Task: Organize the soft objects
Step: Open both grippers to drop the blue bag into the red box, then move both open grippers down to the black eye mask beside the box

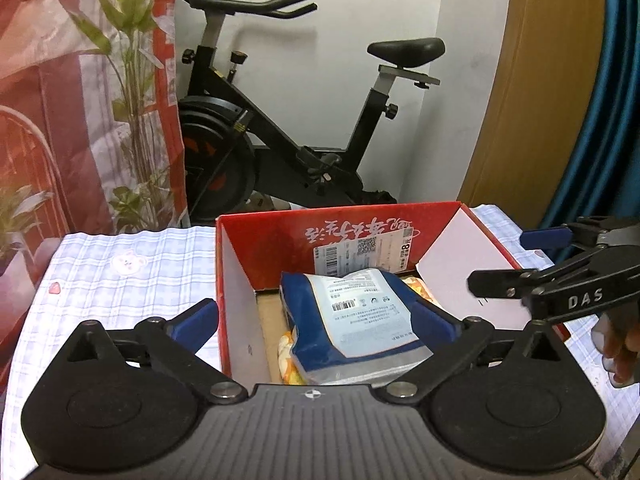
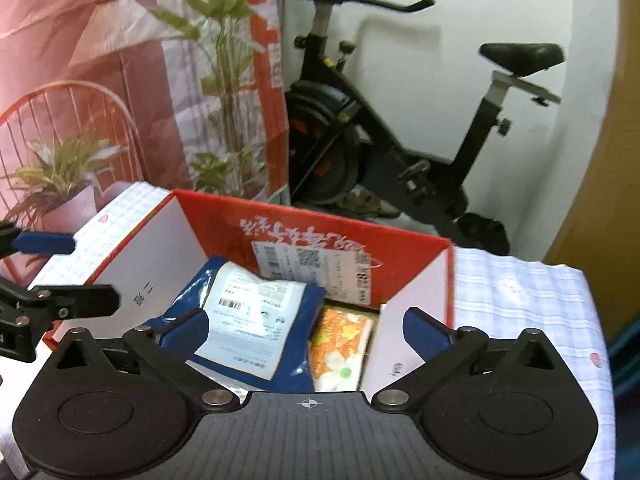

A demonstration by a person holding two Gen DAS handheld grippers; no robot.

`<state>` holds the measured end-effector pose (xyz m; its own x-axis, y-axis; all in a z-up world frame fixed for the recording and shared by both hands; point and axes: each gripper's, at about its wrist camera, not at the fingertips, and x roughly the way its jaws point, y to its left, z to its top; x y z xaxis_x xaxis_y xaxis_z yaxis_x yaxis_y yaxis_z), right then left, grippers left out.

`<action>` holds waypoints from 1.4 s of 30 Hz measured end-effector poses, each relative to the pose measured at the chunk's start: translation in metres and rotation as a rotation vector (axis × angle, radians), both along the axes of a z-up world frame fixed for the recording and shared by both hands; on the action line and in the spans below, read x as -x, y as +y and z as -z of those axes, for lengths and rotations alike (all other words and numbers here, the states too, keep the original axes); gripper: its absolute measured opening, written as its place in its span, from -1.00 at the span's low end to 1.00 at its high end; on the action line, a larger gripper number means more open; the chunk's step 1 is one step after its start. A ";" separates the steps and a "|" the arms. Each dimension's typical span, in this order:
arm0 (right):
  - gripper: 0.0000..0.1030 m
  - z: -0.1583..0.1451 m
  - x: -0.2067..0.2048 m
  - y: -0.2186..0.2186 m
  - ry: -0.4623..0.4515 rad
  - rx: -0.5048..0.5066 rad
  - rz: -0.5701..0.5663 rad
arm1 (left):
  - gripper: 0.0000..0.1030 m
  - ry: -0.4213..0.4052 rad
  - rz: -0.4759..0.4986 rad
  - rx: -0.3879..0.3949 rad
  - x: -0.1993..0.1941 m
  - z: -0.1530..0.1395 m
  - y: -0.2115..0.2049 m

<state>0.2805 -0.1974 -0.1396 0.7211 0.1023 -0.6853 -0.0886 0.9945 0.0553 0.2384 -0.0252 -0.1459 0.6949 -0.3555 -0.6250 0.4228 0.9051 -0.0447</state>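
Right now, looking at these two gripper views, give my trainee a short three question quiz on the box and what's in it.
1. True or false: the blue and white plastic pouch lies inside the red cardboard box.
2. What lies beside and partly under that pouch? A) orange floral soft pack B) a green towel C) a metal tin
3. Are the left gripper and right gripper gripping anything?

Key: 1 true. 2 A. 3 No, both stand open, pads clear of the pouch.

A soft blue plastic pouch with a pale printed label [image 2: 248, 320] lies tilted, label up, inside the open red cardboard box [image 2: 320, 232], partly atop an orange flower-patterned soft pack [image 2: 340, 344] on the box's floor.
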 end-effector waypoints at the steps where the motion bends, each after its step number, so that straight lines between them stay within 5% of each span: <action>1: 0.99 -0.002 0.004 -0.001 -0.006 -0.003 0.006 | 1.00 -0.003 -0.005 0.000 0.003 -0.002 0.002; 23: 0.99 -0.005 0.111 -0.011 -0.149 -0.033 0.055 | 1.00 -0.097 -0.097 0.005 0.093 -0.009 0.037; 42: 0.99 0.029 0.202 -0.008 -0.230 -0.114 0.127 | 1.00 -0.132 -0.161 0.008 0.159 0.024 0.057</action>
<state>0.0788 -0.2049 -0.1682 0.8684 0.0681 -0.4911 0.0135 0.9869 0.1606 0.0792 0.0323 -0.1697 0.8187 -0.2379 -0.5226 0.2755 0.9613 -0.0062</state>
